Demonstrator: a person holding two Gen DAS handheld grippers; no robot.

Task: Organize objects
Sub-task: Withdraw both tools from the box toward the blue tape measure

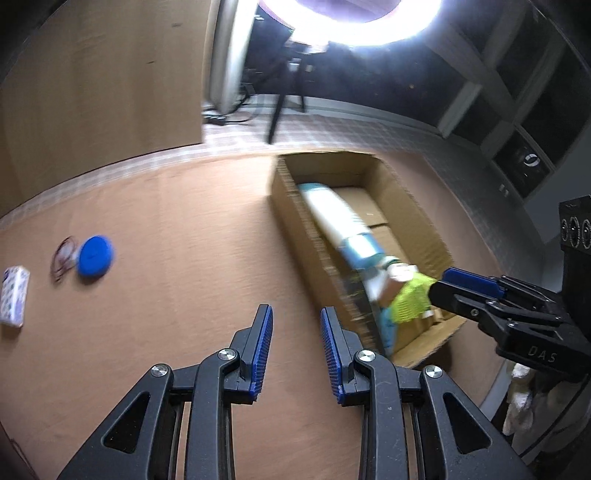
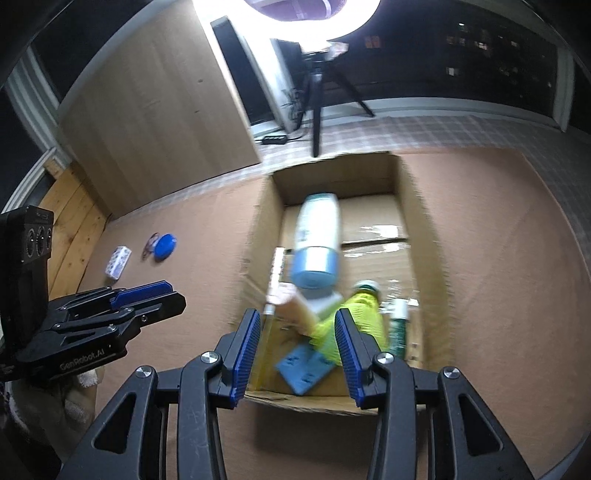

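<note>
An open cardboard box [image 1: 413,206] [image 2: 424,236] stands on the brown table. Inside lie a white and blue bottle [image 1: 343,225] [image 2: 317,240], a yellow-green mesh item [image 1: 410,299] [image 2: 358,314], a blue flat piece [image 2: 303,365] and a green tube [image 2: 399,328]. My right gripper [image 2: 300,343] is open and empty over the box's near end; it also shows in the left wrist view [image 1: 443,284]. My left gripper [image 1: 296,347] is open and empty over the table left of the box; it also shows in the right wrist view [image 2: 177,291]. A blue round lid [image 1: 95,256] [image 2: 165,246], rubber bands [image 1: 63,258] and a tissue pack [image 1: 14,295] [image 2: 118,262] lie on the table's left.
A ring light [image 1: 351,22] on a tripod [image 2: 317,92] glares beyond the table's far edge. A wooden panel [image 1: 103,74] stands at the back left. Dark shelving [image 1: 517,110] is at the right.
</note>
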